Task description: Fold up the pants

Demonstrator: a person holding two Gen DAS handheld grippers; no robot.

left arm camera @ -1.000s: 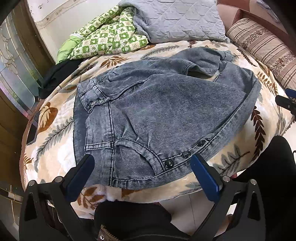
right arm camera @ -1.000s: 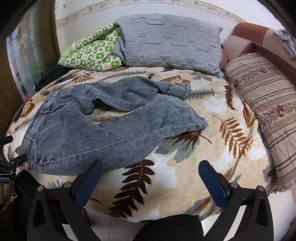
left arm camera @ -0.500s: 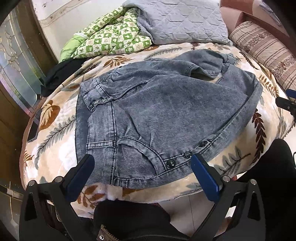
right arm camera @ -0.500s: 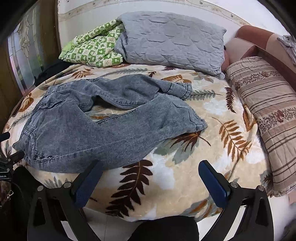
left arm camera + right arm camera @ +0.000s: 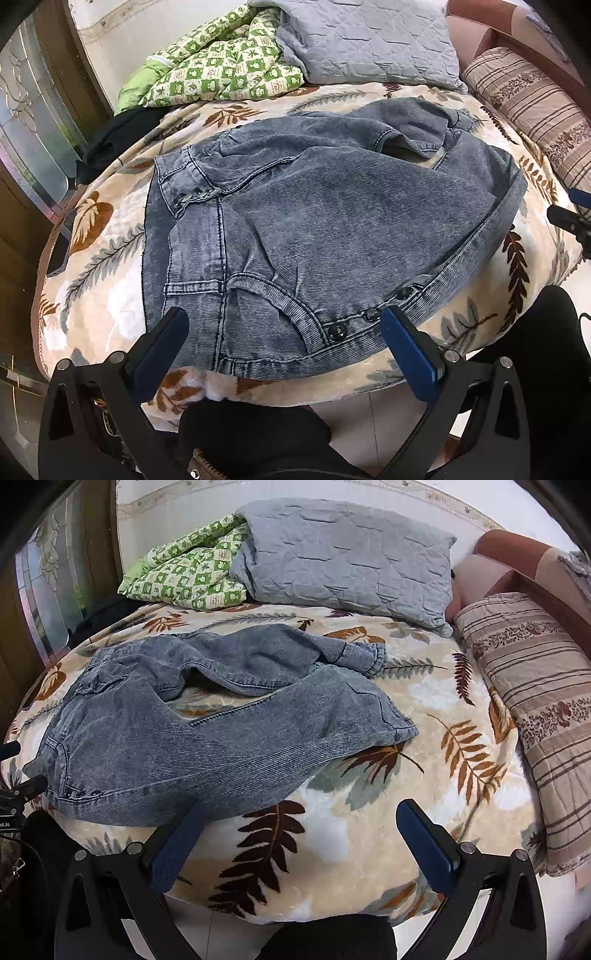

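Grey-blue denim pants (image 5: 332, 229) lie spread and rumpled on the leaf-patterned blanket (image 5: 107, 258), also seen in the right wrist view (image 5: 177, 738). The waistband with dark buttons (image 5: 369, 314) lies at the bed's near edge, the two legs run toward the pillows and their cuffs (image 5: 369, 657) lie apart. My left gripper (image 5: 284, 321) is open and empty, just over the waistband edge. My right gripper (image 5: 299, 808) is open and empty, near the bed edge to the right of the pants' lower leg.
A grey quilted pillow (image 5: 347, 557) and a green checked quilt (image 5: 184, 572) lie at the head of the bed. A striped bolster (image 5: 535, 701) lies along the right side. Dark clothing (image 5: 118, 136) lies at the bed's left edge. A glass door (image 5: 29, 122) stands left.
Both grippers have moved slightly closer to the bed; the pants look a little larger and lower in both views. Both stay open, and the pants have not moved.
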